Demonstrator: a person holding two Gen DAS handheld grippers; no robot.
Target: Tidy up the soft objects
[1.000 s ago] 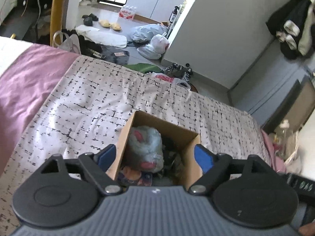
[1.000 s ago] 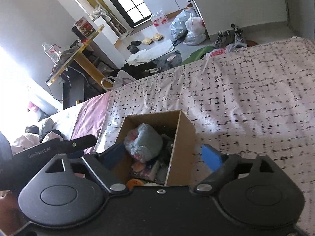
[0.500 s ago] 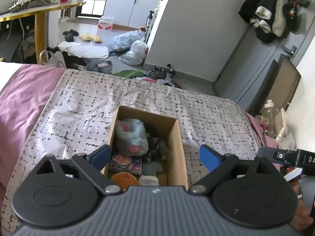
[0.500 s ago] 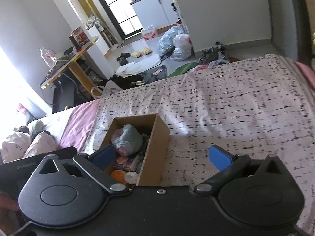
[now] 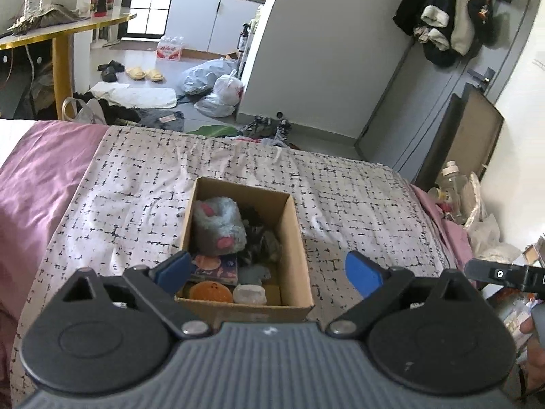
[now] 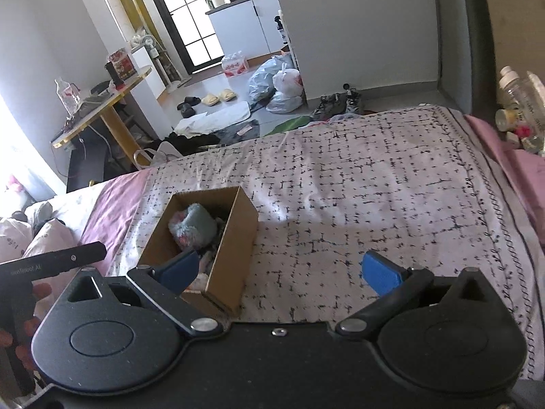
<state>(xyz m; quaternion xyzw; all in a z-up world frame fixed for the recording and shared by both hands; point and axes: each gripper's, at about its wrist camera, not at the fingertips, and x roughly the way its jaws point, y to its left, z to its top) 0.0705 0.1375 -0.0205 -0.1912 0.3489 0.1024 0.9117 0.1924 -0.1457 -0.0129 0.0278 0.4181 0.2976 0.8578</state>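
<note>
An open cardboard box (image 5: 296, 238) stands on the patterned bedspread (image 5: 136, 197). It holds a grey plush toy with pink spots (image 5: 218, 226), dark soft items, a flat colourful pack, an orange round thing and a pale lump. My left gripper (image 5: 269, 271) is open and empty, above the box's near edge. The box (image 6: 231, 248) also shows in the right wrist view, with the grey plush (image 6: 192, 226) inside. My right gripper (image 6: 279, 272) is open and empty, to the right of the box and above the bedspread (image 6: 374, 187).
A pink sheet (image 5: 37, 170) lies left of the bedspread. Bottles and clutter (image 5: 453, 191) stand at the bed's right side. Beyond the bed the floor holds bags (image 5: 218, 88), shoes and clothes. A yellow table (image 5: 51, 34) stands at the left.
Both grippers have pulled back and up from the box, so the whole box and more of the bed show. Both stay open and empty.
</note>
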